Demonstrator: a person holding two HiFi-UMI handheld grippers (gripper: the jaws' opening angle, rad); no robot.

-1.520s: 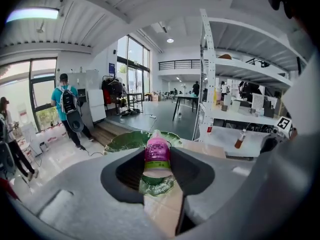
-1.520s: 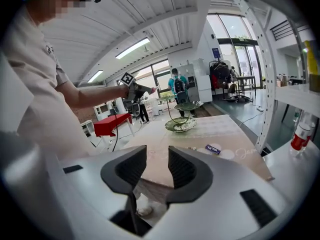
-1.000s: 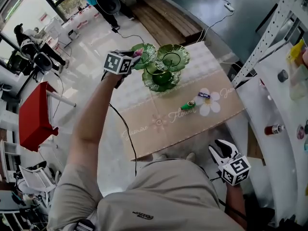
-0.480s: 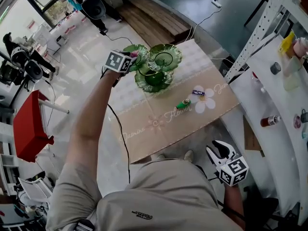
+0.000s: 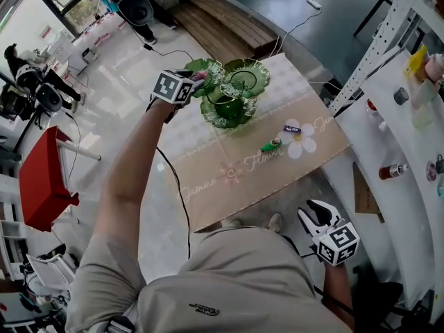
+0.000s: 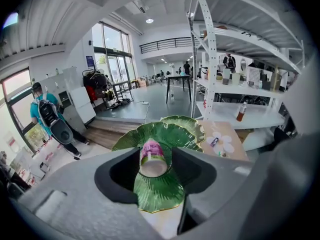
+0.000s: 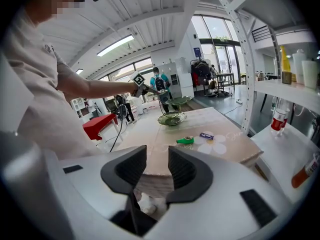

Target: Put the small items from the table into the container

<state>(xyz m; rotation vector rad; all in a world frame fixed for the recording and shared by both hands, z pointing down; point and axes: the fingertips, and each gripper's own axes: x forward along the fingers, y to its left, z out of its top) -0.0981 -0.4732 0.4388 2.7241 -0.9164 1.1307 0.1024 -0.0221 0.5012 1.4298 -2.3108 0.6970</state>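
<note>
A green leaf-shaped tiered dish [image 5: 236, 96] stands at the table's far end. My left gripper [image 5: 200, 77] hovers over its left leaf [image 6: 155, 194]. A small pink-labelled bottle [image 6: 152, 156] stands between its jaws, which are opening, and dark gaps show beside the bottle. A green item [image 5: 271, 145] and a purple packet [image 5: 293, 129] lie on the flower print of the tablecloth; they also show in the right gripper view as the green item [image 7: 185, 140] and the packet [image 7: 206, 135]. My right gripper [image 5: 318, 214] hangs low beside the person's right hip, open and empty.
The tan tablecloth covers the table [image 5: 229, 186]. A white shelf rack [image 5: 409, 137] with bottles runs along the right. A black cable [image 5: 177, 179] hangs off the table's left side. A red chair [image 5: 45, 179] stands on the floor at left. People stand in the background.
Little differs. My left gripper stays over the dish's left leaf with the bottle, and the right gripper keeps low at the right. The whole head view has shifted slightly.
</note>
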